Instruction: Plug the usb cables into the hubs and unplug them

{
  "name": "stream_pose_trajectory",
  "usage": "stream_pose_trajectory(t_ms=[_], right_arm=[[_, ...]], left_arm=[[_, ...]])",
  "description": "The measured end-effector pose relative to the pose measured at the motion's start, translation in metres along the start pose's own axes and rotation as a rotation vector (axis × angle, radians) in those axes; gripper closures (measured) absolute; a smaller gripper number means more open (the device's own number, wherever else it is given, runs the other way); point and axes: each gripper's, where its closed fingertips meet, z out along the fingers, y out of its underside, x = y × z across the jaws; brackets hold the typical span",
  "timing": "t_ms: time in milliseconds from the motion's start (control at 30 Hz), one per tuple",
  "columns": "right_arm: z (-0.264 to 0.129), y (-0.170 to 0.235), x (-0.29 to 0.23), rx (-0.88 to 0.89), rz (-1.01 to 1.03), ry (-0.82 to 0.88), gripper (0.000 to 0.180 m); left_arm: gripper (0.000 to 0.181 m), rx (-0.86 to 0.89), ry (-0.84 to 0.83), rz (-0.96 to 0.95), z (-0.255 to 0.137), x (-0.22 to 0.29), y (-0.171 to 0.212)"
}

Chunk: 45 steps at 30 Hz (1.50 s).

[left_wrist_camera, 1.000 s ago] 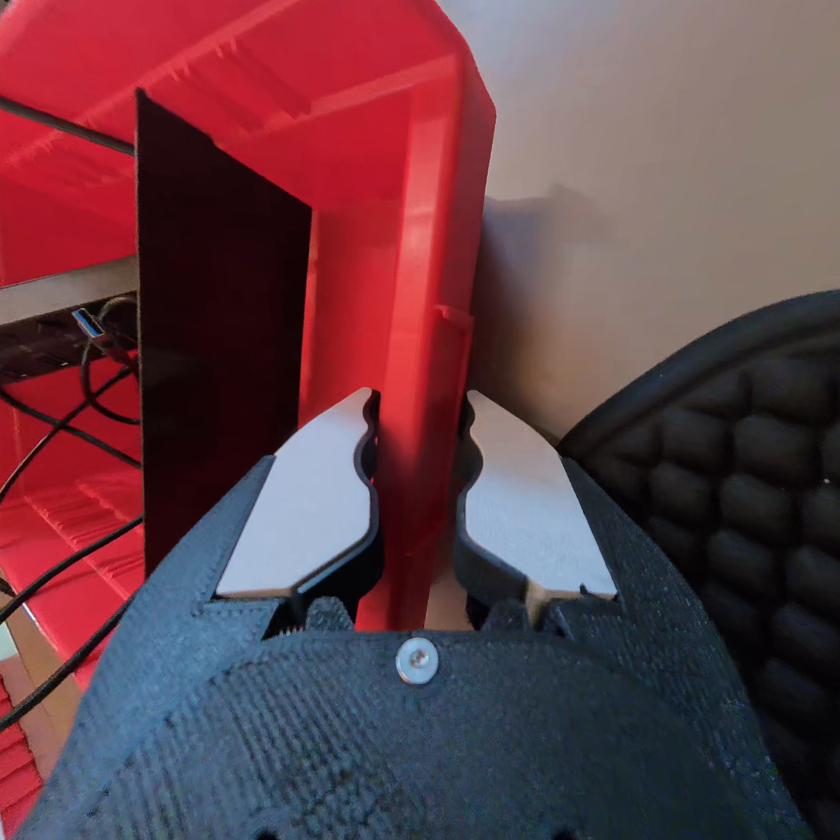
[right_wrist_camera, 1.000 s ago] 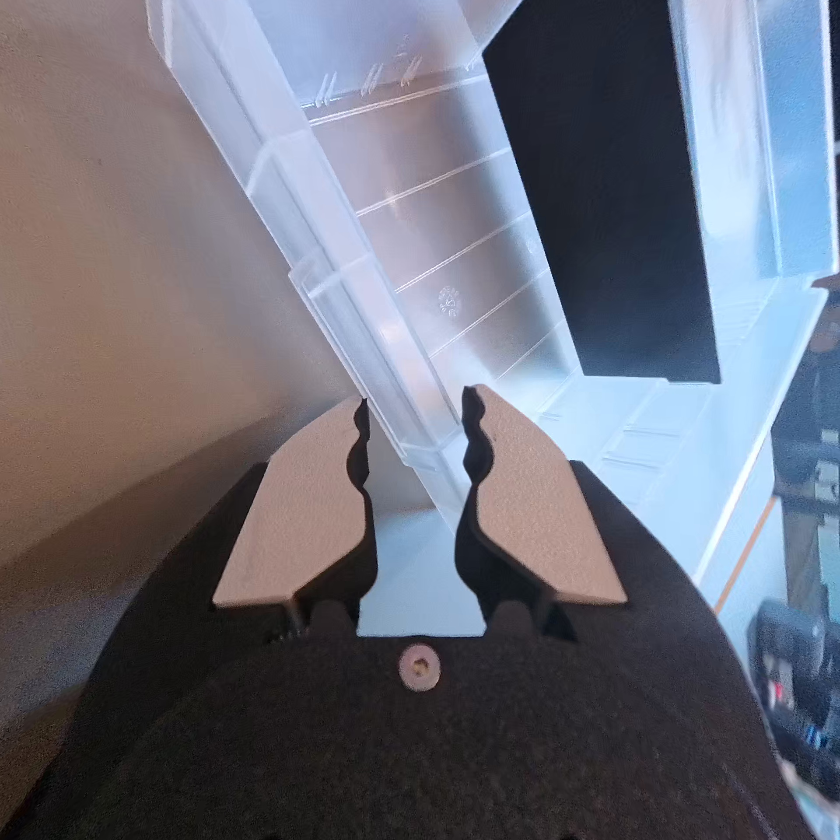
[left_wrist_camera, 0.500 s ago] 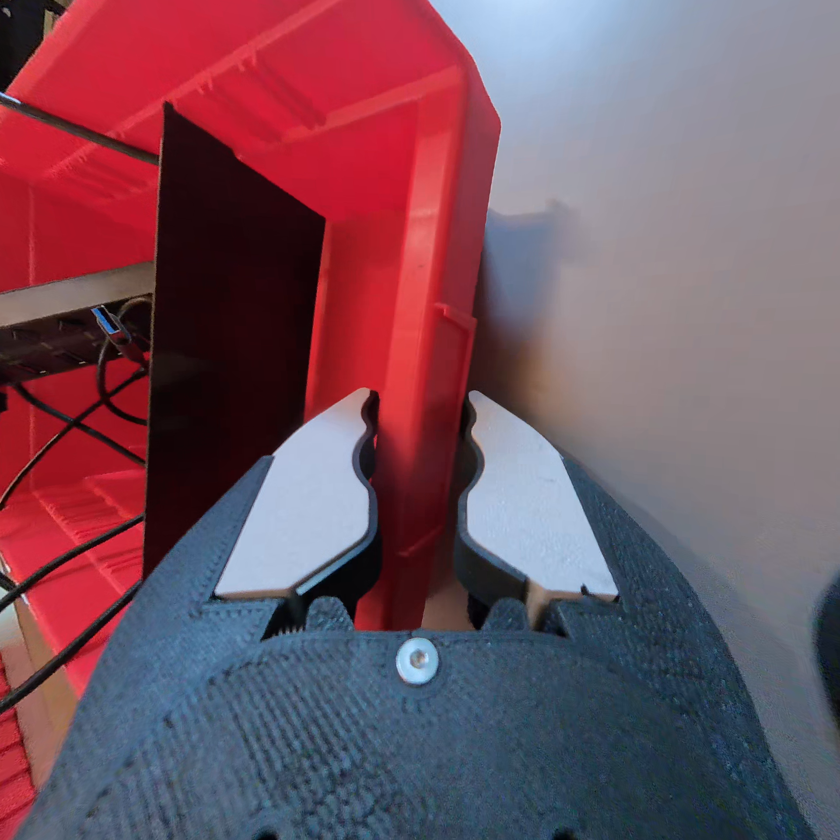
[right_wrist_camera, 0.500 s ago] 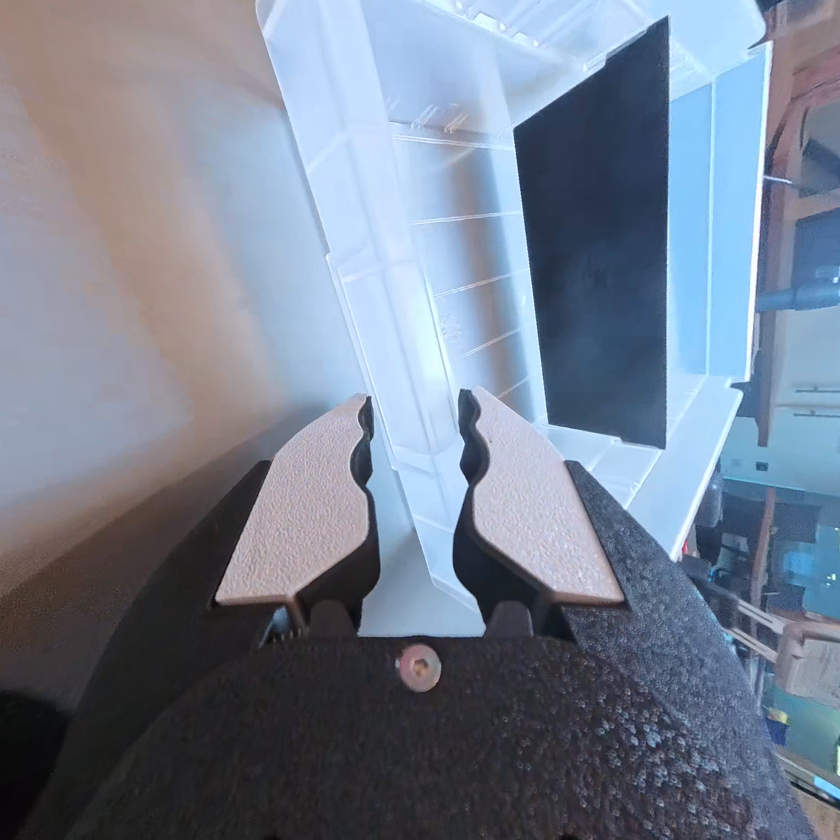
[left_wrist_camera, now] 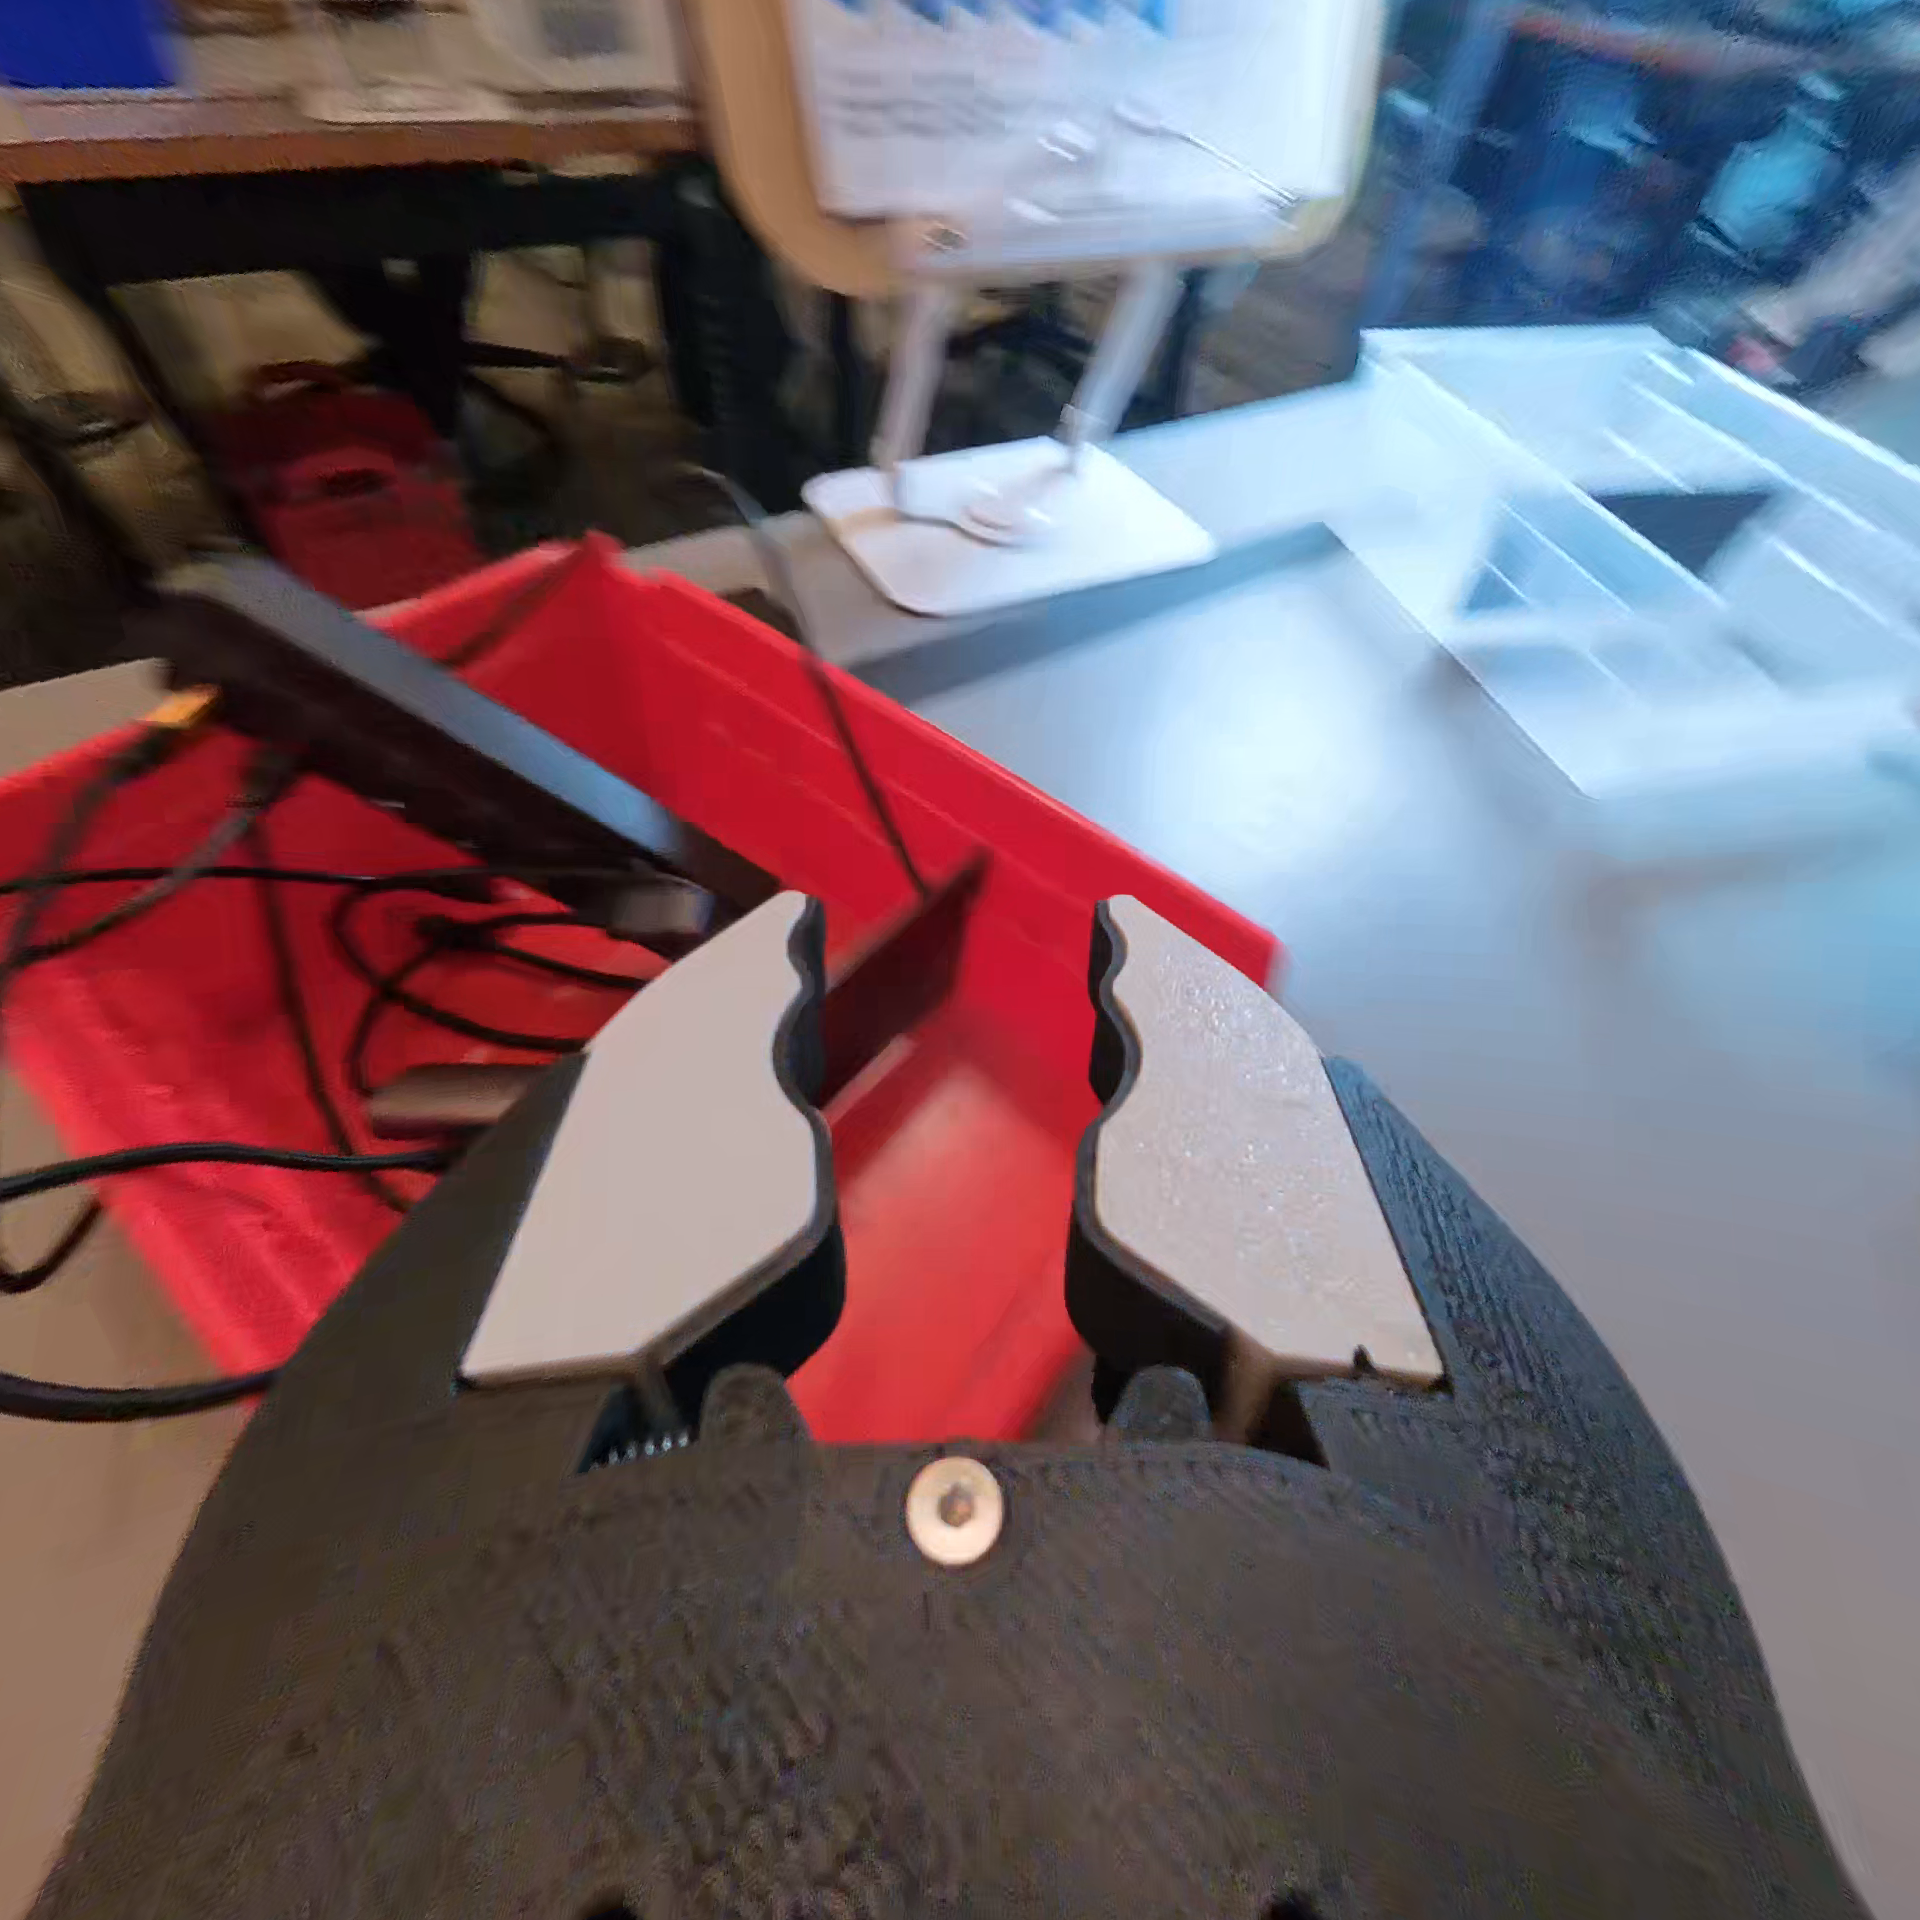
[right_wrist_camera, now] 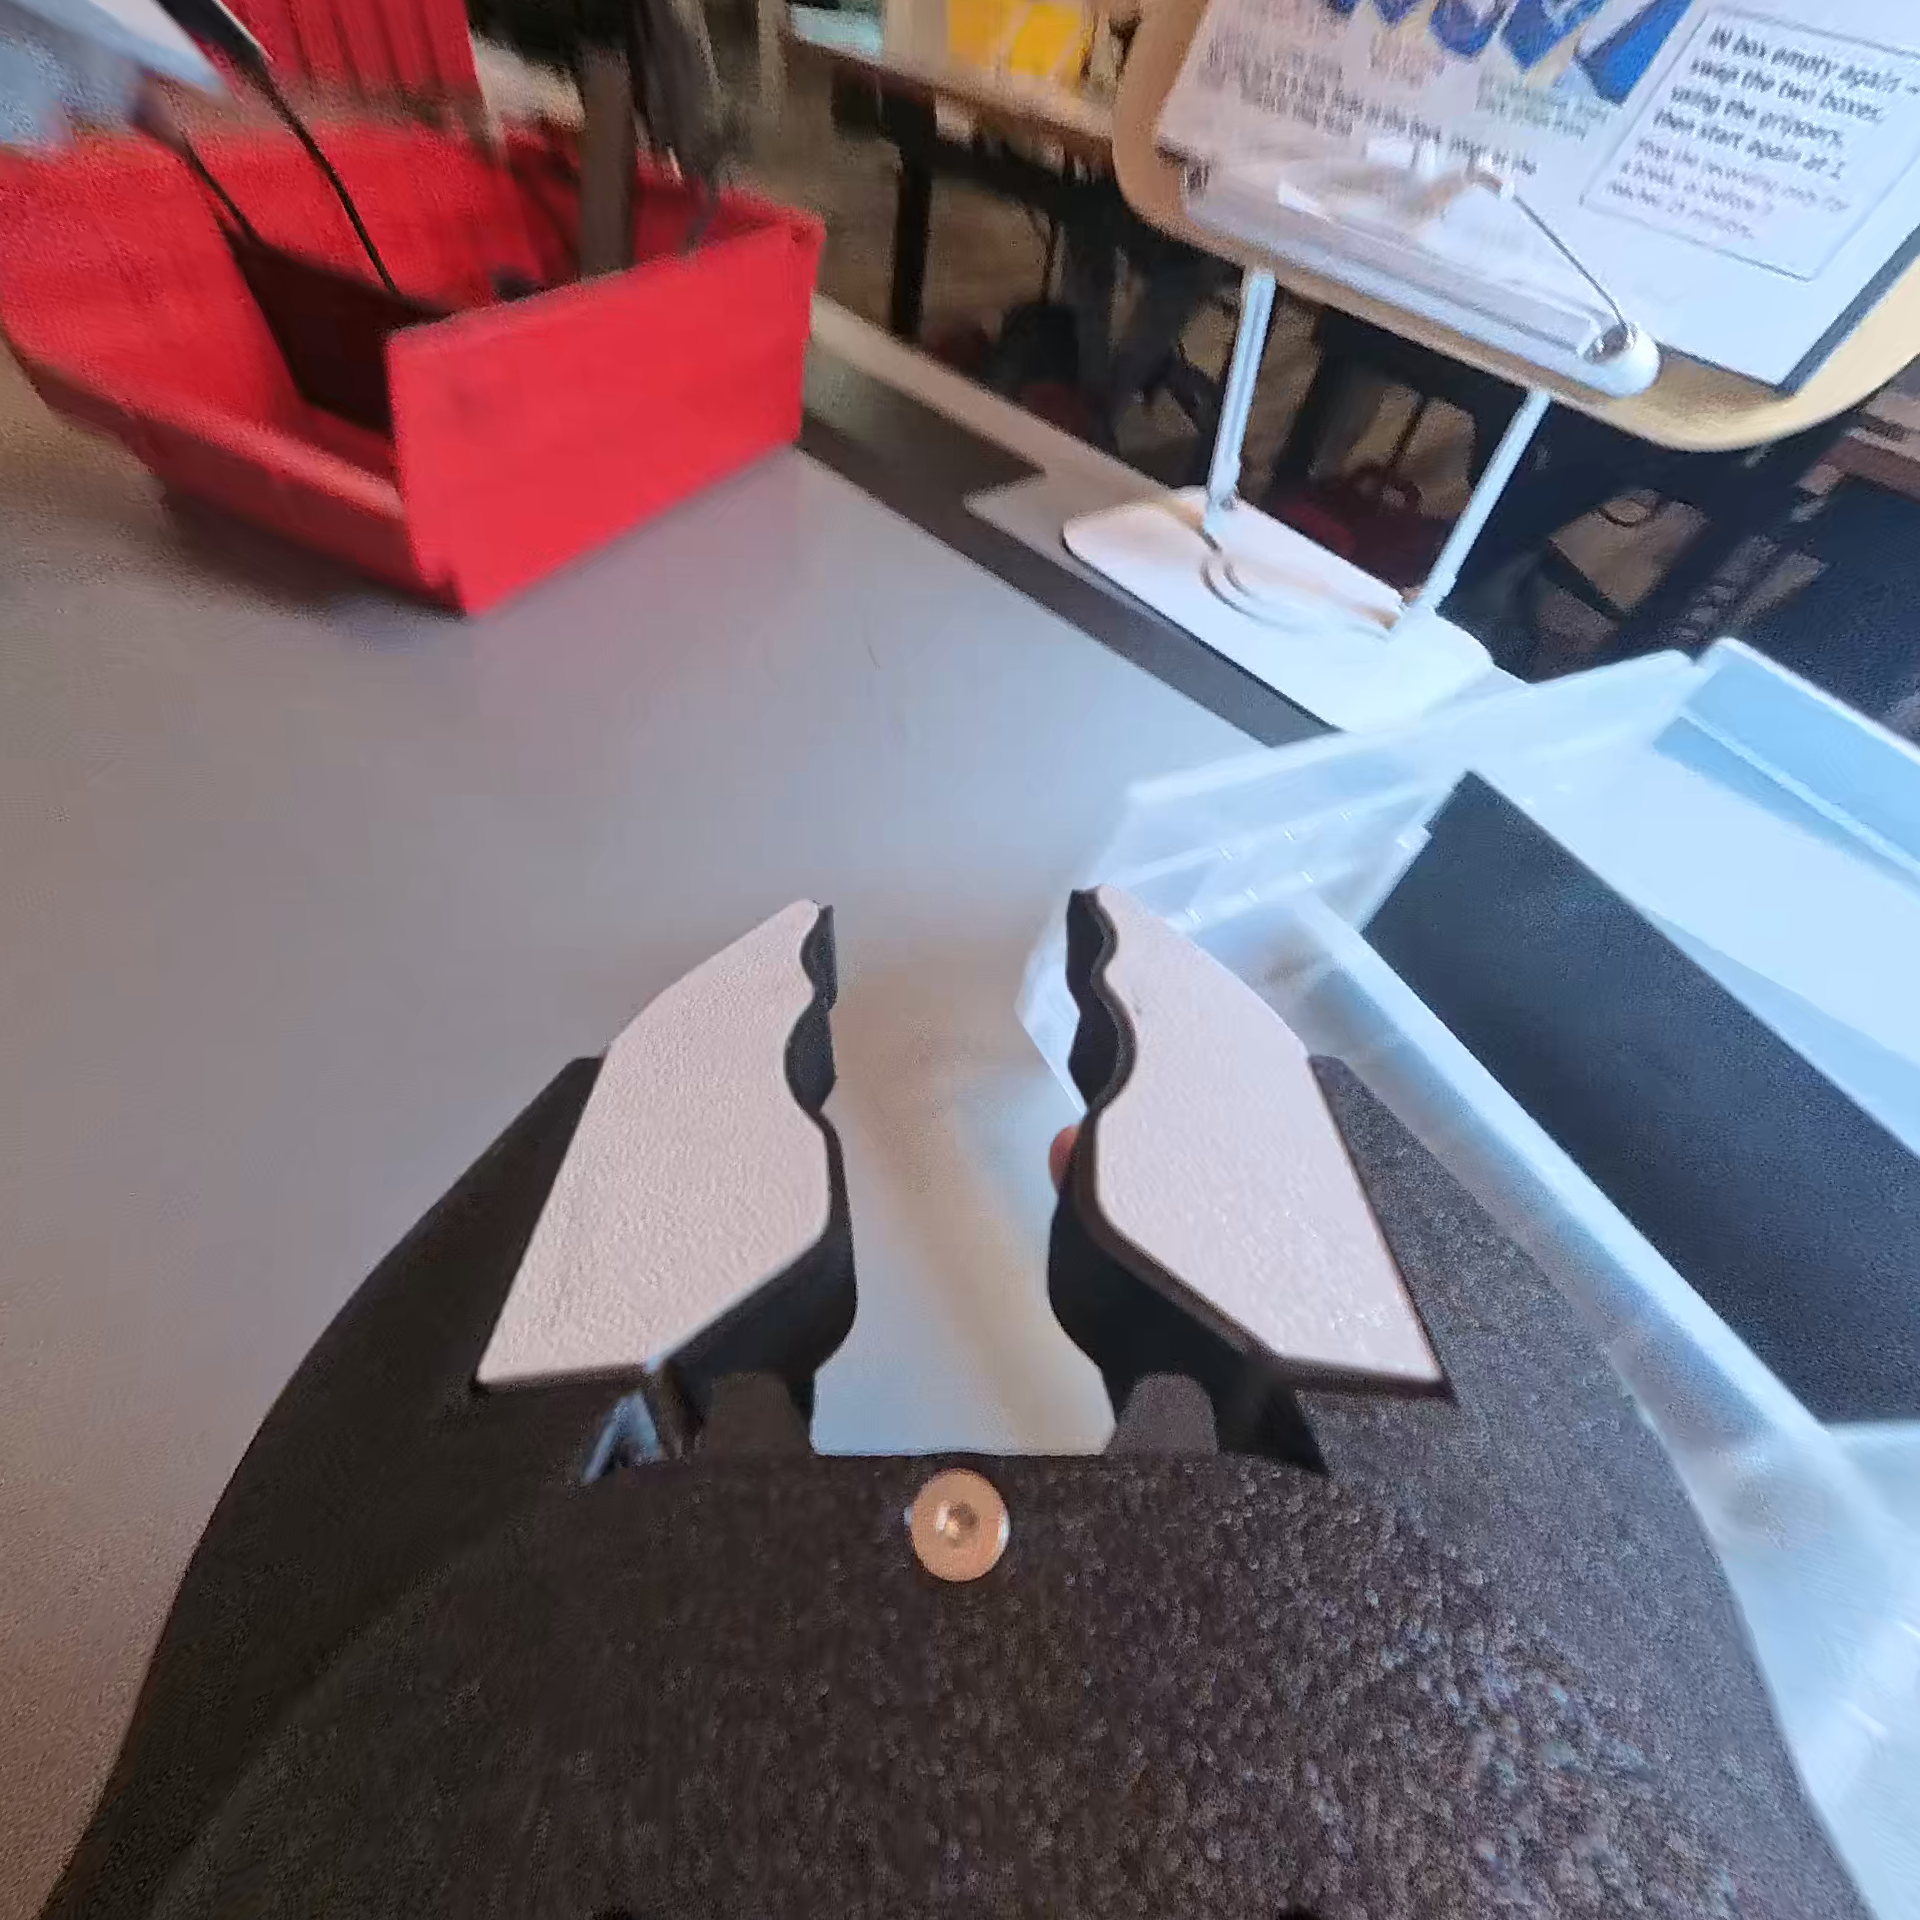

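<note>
Both hand-held grippers, left [left_wrist_camera: 951, 977] and right [right_wrist_camera: 948, 977], gape empty; ahead, tangled cables [left_wrist_camera: 416, 966] in our red bin [left_wrist_camera: 1039, 831] could snag.

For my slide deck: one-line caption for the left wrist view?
Open left gripper above the red bin holding black cables.

My left gripper [left_wrist_camera: 951, 914] hangs tilted downward with its two grey-faced fingers [left_wrist_camera: 665, 1164] parted and nothing between them, and my right gripper [right_wrist_camera: 948, 920] is likewise angled down, fingers [right_wrist_camera: 1236, 1153] spread apart and empty.
</note>
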Motion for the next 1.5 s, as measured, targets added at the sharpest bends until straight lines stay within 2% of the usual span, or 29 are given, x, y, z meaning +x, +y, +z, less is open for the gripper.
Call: stream_pose_trajectory(t_ms=[133, 200, 267, 400, 533, 567, 600, 667, 733, 833, 967, 1100, 1200, 1333, 1433, 1500], right_arm=[[0.021, -0.003, -0.010, 0.074, 0.097, -0.034, 0.139], [0.025, 0.007, -0.015, 0.062, 0.093, -0.036, 0.140], [0.026, 0.016, -0.020, 0.051, 0.090, -0.037, 0.142], [0.023, 0.024, -0.024, 0.043, 0.088, -0.047, 0.144], [0.019, 0.024, -0.020, 0.048, 0.080, -0.037, 0.147], [0.018, 0.023, -0.019, 0.052, 0.081, -0.038, 0.147], [0.017, 0.022, -0.019, 0.057, 0.085, -0.039, 0.148], [0.017, 0.020, -0.018, 0.066, 0.095, -0.045, 0.149], [0.016, 0.019, -0.018, 0.069, 0.094, -0.046, 0.150], [0.012, 0.012, -0.019, 0.098, 0.064, -0.038, 0.151], [0.013, -0.012, -0.023, 0.149, 0.054, -0.059, 0.151], [0.017, -0.059, -0.040, 0.203, 0.049, -0.152, 0.148], [0.018, -0.102, -0.056, 0.283, 0.070, -0.224, 0.142], [0.020, -0.144, -0.069, 0.368, 0.119, -0.290, 0.113], [0.024, -0.150, -0.066, 0.384, 0.130, -0.314, 0.102], [0.029, -0.138, -0.063, 0.348, 0.145, -0.337, 0.096]], left_arm=[[0.125, -0.083, -0.225, -0.229, 0.050, -0.076, -0.013], [0.120, -0.168, -0.287, -0.333, 0.075, -0.107, -0.007], [0.113, -0.293, -0.394, -0.347, 0.094, -0.136, 0.009], [0.113, -0.404, -0.413, -0.416, 0.124, -0.150, 0.029], [0.122, -0.401, -0.437, -0.365, 0.126, -0.155, 0.013], [0.135, -0.381, -0.447, -0.334, 0.123, -0.156, 0.003], [0.140, -0.356, -0.456, -0.311, 0.119, -0.157, -0.008], [0.143, -0.342, -0.390, -0.283, 0.115, -0.149, -0.026], [0.145, -0.300, -0.392, -0.212, 0.106, -0.145, -0.050], [0.152, -0.184, -0.374, -0.001, 0.089, -0.118, -0.097], [0.152, -0.024, -0.375, 0.305, 0.062, -0.053, -0.151], [0.151, 0.111, -0.348, 0.612, 0.048, 0.038, -0.173], [0.152, 0.208, -0.360, 0.822, 0.047, 0.104, -0.167], [0.153, 0.290, -0.315, 0.986, 0.059, 0.177, -0.134], [0.153, 0.298, -0.285, 1.101, 0.072, 0.212, -0.101], [0.153, 0.289, -0.227, 1.161, 0.078, 0.229, -0.077]])
